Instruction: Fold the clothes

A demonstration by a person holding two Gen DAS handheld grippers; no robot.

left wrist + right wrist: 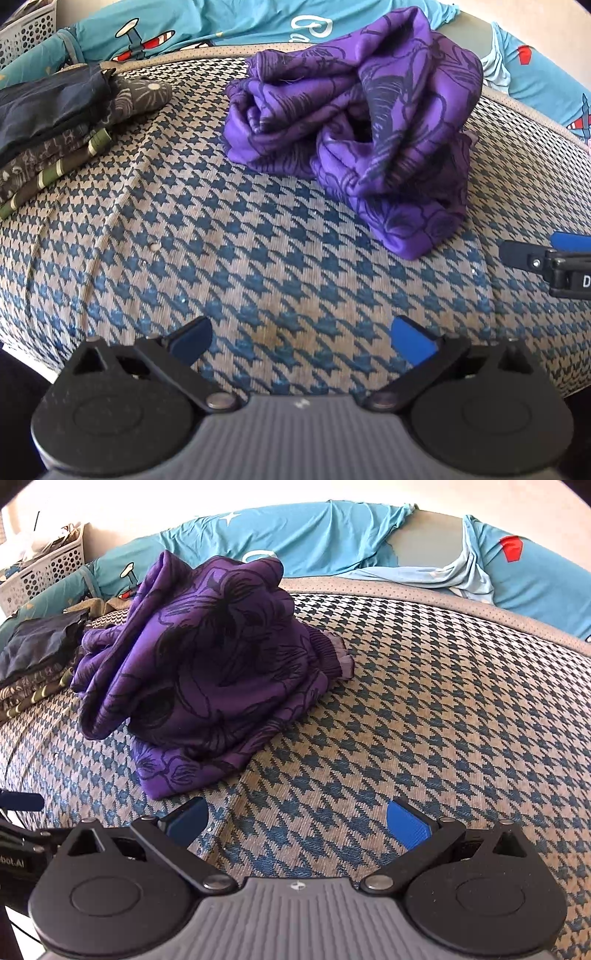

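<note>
Purple garment (351,129) lies crumpled on the houndstooth bed (258,277), no clear long axis, right of the folded stack (55,140). Left gripper (303,339) and right gripper (297,821): fingers spread apart, empty.

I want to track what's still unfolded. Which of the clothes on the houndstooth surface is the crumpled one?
The purple floral garment, heaped in loose bunches mid-surface. The dark patterned clothes to its left lie flat in a folded stack.
</note>
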